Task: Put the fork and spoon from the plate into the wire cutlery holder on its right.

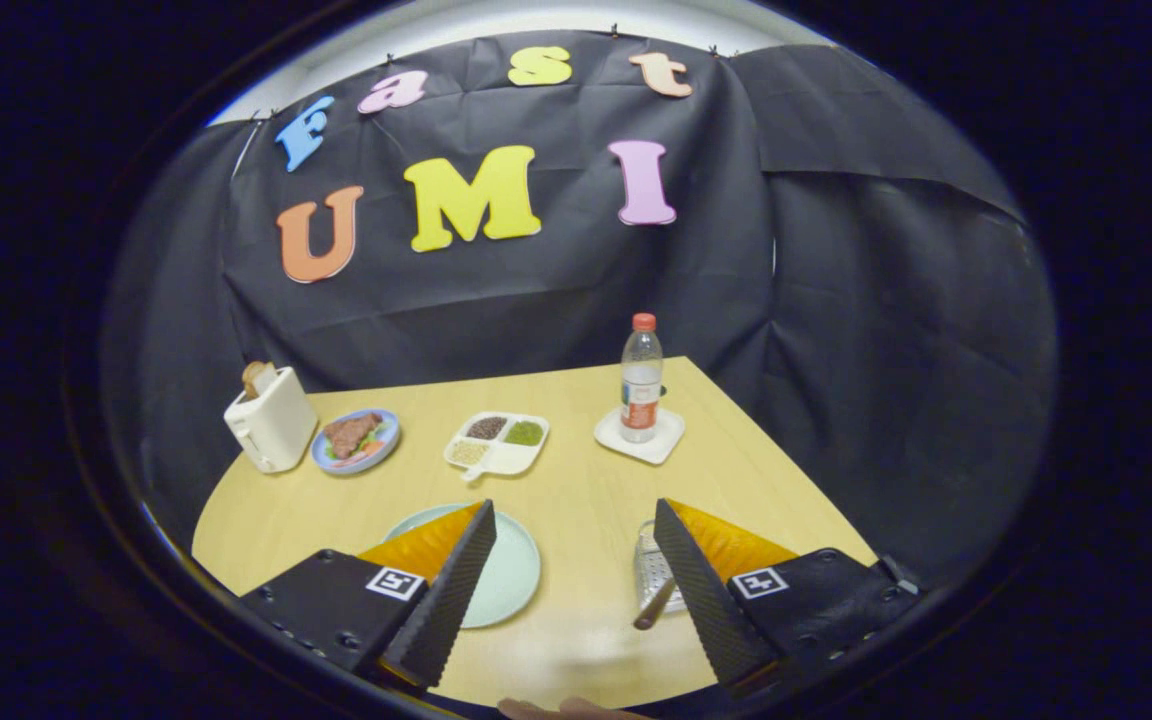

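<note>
Wire cutlery holder (652,572) beside the right finger, a utensil handle (656,604) poking out of it, pale green plate (508,570) to its left on the table (576,480); tool (576,545) spread wide, holding nothing; water bottle (641,378) and divided snack tray (497,442) beyond.

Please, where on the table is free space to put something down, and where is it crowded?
Bare wood lies between the open tool fingers, bordered by the pale green plate and the wire cutlery holder. Another free patch lies between that plate and the divided snack tray. The far row is crowded: toaster, blue plate, tray, bottle on its coaster.
</note>
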Available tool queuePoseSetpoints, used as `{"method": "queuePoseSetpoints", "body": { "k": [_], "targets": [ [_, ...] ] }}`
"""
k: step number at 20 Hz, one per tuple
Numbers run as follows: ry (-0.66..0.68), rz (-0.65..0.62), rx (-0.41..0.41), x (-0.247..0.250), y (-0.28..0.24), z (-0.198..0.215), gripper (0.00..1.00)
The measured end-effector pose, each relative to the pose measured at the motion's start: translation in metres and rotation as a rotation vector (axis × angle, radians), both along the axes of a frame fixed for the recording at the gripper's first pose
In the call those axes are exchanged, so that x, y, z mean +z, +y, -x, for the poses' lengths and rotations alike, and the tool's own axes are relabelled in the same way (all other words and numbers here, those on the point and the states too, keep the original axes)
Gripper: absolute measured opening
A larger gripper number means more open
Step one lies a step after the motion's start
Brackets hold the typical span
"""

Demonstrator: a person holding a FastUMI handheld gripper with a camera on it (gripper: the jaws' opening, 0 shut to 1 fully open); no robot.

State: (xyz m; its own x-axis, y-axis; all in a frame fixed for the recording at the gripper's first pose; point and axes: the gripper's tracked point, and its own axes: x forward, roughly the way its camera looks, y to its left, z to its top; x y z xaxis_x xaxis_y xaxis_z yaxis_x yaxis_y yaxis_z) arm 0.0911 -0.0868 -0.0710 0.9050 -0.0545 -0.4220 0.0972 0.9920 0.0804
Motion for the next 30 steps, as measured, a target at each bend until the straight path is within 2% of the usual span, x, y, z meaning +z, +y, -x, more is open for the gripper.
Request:
{"method": "queuePoseSetpoints", "body": {
  "k": [3,6,14,25,30],
  "targets": [
    [-0.020,0.034,0.000,-0.005,0.030,-0.005,0.96],
    [-0.020,0.048,0.048,-0.016,0.071,-0.011,0.96],
    [0.160,0.034,0.119,-0.087,0.131,-0.027,0.96],
    [0.353,0.023,0.157,-0.161,0.156,-0.040,0.96],
    [0.450,0.019,0.148,-0.192,0.154,-0.042,0.94]
  ]
}}
